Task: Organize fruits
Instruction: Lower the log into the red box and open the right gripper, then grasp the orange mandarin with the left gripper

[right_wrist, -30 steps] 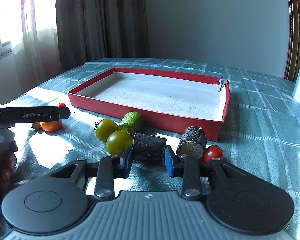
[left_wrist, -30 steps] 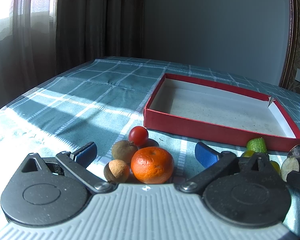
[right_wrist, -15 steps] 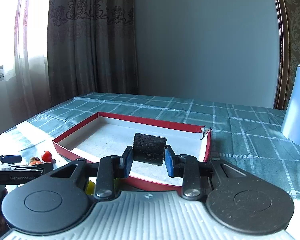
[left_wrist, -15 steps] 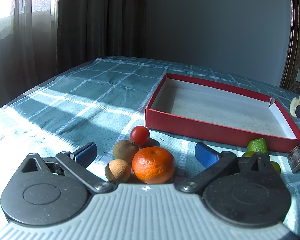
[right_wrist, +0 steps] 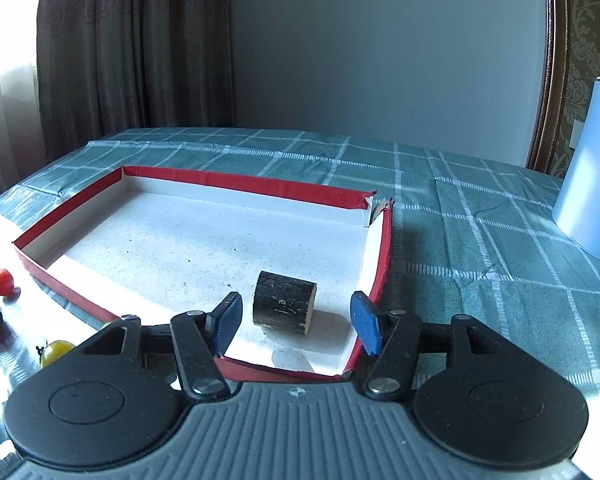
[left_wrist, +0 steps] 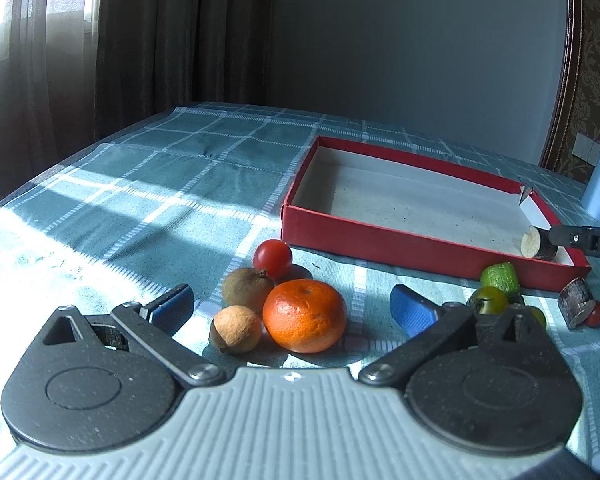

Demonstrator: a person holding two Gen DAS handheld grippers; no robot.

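Right gripper [right_wrist: 296,322] jaws just opened, leaving dark sugarcane chunk [right_wrist: 284,303] in red tray [right_wrist: 382,248]; our left gripper [left_wrist: 292,306] waits open w/ orange [left_wrist: 305,315] between.

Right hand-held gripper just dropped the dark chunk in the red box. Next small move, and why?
Probably draw the right hand-held gripper back out of the red box. Its jaws have just been opening and stand clear of the dark chunk, which lies on the box floor. A second dark chunk and other fruits wait on the cloth in front of the box.
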